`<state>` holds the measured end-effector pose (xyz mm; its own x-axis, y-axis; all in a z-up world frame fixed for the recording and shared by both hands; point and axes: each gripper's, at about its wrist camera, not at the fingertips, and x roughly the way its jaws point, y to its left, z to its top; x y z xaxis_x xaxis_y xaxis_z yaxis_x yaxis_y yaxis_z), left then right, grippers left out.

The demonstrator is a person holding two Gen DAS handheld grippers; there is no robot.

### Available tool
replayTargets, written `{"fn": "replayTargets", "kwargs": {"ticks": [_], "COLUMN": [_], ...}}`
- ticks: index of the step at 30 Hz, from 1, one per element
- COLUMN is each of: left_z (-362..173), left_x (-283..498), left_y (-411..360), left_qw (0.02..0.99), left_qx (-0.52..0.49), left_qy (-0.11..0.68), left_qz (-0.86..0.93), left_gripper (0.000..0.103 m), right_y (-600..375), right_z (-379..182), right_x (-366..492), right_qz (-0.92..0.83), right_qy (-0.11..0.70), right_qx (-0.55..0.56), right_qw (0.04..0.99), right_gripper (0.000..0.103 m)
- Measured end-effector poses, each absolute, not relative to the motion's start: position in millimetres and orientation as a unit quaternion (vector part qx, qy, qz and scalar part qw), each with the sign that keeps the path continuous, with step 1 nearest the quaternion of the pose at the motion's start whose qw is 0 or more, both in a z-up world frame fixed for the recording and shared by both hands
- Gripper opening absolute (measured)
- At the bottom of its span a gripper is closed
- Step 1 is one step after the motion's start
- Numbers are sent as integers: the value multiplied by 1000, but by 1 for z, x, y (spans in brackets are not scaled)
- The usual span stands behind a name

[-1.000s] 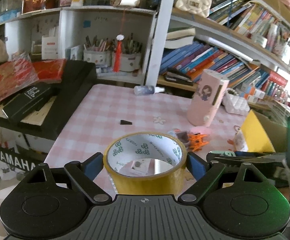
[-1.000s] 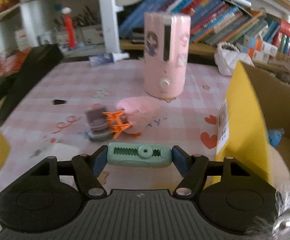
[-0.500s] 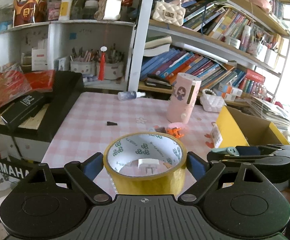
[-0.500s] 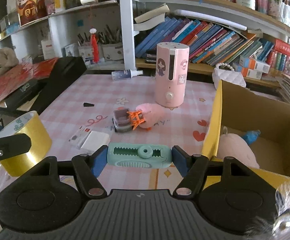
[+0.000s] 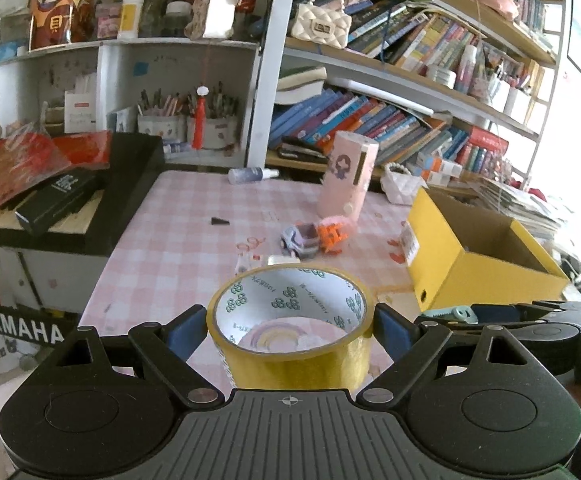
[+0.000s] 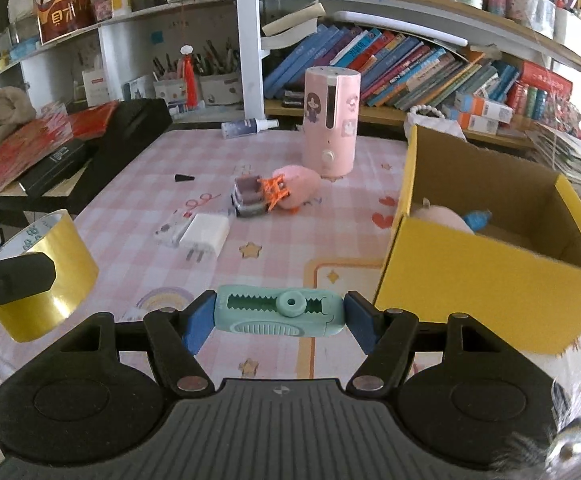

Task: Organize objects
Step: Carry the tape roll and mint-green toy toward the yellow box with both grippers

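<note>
My left gripper (image 5: 290, 322) is shut on a yellow tape roll (image 5: 294, 356) and holds it above the near edge of the pink checked table (image 5: 178, 248). The roll also shows in the right wrist view (image 6: 46, 280) at the left. My right gripper (image 6: 280, 316) is shut on a teal toothed clip-like tool (image 6: 280, 316), held above the table's near edge, left of the open yellow cardboard box (image 6: 474, 276). The box holds a pink plush (image 6: 440, 218) and a blue item (image 6: 476, 218).
On the table lie a white charger plug (image 6: 206, 236), a grey toy car (image 6: 248, 196) with an orange clip (image 6: 274, 192), a pink soft toy (image 6: 296, 186), a tall pink cylinder device (image 6: 332, 122), a spray bottle (image 6: 248, 126) and a small black piece (image 6: 184, 178). A black keyboard stand (image 5: 102, 200) is left; bookshelves behind.
Both grippers have pulled back and up from the table with their objects still held. The views now take in the whole table and the yellow box.
</note>
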<state>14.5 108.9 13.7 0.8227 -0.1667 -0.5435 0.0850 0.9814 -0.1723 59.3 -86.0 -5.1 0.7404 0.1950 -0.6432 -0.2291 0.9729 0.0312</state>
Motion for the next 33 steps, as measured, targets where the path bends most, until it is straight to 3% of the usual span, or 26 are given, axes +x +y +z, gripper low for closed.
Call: {"fn": "replayTargets", "kwargs": {"ticks": [33], "left_z": [6], "left_x": [-47], "left_y": [52], "left_qw": [926], "left_qx": [-4], "left_qy": [306], "left_qz": [-222], "left_gripper": [90], "right_y": [-155], "right_z": [-19], "right_x": [-74], "right_qz": [-46], "right_qy": [361], "right_qx": [64], "right_qw": [929], "right_gripper": [66]}}
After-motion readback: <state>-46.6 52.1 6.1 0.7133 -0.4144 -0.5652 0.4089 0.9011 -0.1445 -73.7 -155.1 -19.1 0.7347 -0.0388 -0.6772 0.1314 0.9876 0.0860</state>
